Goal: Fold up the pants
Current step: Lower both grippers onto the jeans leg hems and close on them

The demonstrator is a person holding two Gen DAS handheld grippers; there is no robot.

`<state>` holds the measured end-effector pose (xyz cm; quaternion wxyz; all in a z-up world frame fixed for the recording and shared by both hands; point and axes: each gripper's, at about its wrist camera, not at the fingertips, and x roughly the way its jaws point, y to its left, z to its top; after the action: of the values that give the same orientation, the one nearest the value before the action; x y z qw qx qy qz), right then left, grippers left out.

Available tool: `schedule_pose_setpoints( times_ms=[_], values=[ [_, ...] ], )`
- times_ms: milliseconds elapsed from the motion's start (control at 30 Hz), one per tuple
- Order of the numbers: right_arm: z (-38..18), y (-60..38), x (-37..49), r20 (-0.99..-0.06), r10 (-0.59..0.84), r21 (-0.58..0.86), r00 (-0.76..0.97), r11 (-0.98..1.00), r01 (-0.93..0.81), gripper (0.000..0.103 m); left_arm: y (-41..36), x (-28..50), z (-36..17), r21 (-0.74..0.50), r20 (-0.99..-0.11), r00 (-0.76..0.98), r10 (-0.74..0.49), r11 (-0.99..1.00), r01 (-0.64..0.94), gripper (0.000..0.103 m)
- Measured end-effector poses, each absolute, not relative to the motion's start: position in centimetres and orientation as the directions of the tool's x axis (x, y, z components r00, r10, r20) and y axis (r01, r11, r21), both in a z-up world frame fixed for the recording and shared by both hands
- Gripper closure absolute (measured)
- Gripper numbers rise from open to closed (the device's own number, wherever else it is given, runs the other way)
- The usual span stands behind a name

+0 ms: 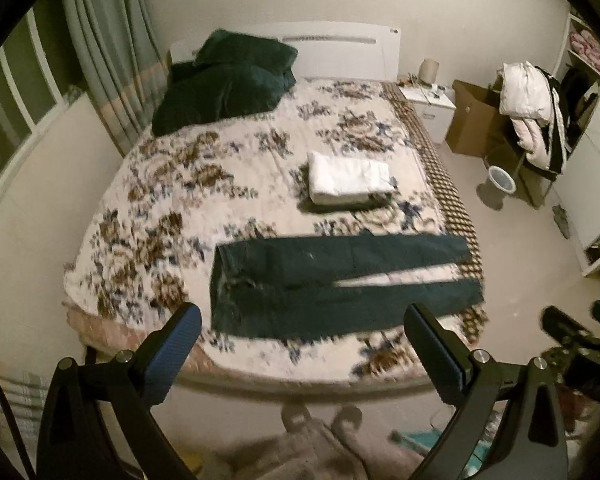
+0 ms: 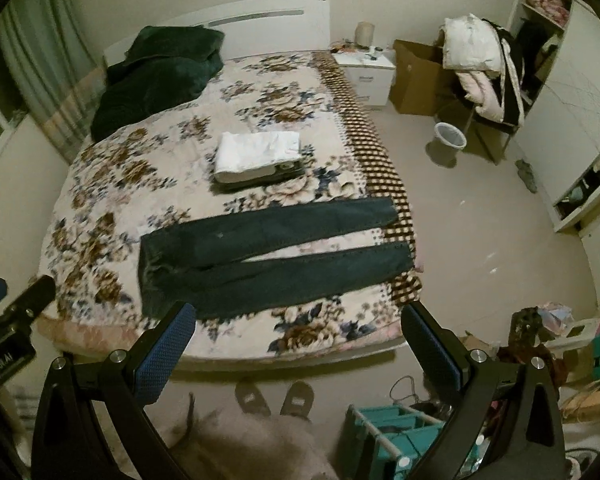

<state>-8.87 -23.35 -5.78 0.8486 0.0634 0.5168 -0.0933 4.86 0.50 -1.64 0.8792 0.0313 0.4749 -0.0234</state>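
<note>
Claws L (image 1: 302,316) & R (image 2: 298,314) wide open, hovering above pants (image 2: 268,252).

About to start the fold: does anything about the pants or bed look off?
Nothing serious. The pants lie flat across the bed, legs parted in a narrow V, cuffs reaching the right edge. Both grippers are open and clear of them.

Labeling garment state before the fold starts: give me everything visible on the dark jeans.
The dark jeans look like blue-black denim and lie flat, unfolded, near the foot of the floral bedspread. The waistband sits toward the left and both legs run right, split by a narrow gap, with the cuffs reaching the checkered edge. Only the bedspread touches them; both claws are open and off them.
</note>
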Motion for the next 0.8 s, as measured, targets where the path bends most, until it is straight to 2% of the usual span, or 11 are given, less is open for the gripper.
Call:
schedule_pose_setpoints(
  times_ms=[233, 367, 467, 600, 800],
  values=[
    [-12.8, -25.7, -0.2, -0.877, -0.196, -0.11, 0.439, 0.971, 0.212, 0.0, 0.3, 13.2, -8.7, 0.11, -0.831, 0.555, 0.034, 0.988, 0.105, 0.0],
    [-19.4, -27.8, 6.2, -0.901, -0.218, -0.169, 0.376, 0.973, 0.16, 0.0, -1.6, 18.4, -13.8, 0.189, -0.847, 0.523, 0.094, 0.973, 0.13, 0.0],
    [-25.6, -30.0, 11.6, -0.925, -0.222, -0.199, 0.31, 0.975, 0.102, 0.0, -3.1, 22.5, -18.1, 0.226, -0.866, 0.483, 0.128, 0.962, 0.15, 0.0],
    [-35.1, -33.0, 20.0, -0.959, -0.164, -0.173, 0.231, 0.985, -0.019, 0.0, -5.5, 27.8, -24.9, 0.283, -0.888, 0.423, 0.182, 0.94, 0.189, 0.0],
    [-50.9, -34.5, 30.9, -0.977, -0.16, -0.191, 0.139, 0.949, -0.249, 0.0, -8.5, 36.4, -38.6, 0.356, -0.913, 0.314, 0.262, 0.887, 0.295, 0.0]
  ],
)
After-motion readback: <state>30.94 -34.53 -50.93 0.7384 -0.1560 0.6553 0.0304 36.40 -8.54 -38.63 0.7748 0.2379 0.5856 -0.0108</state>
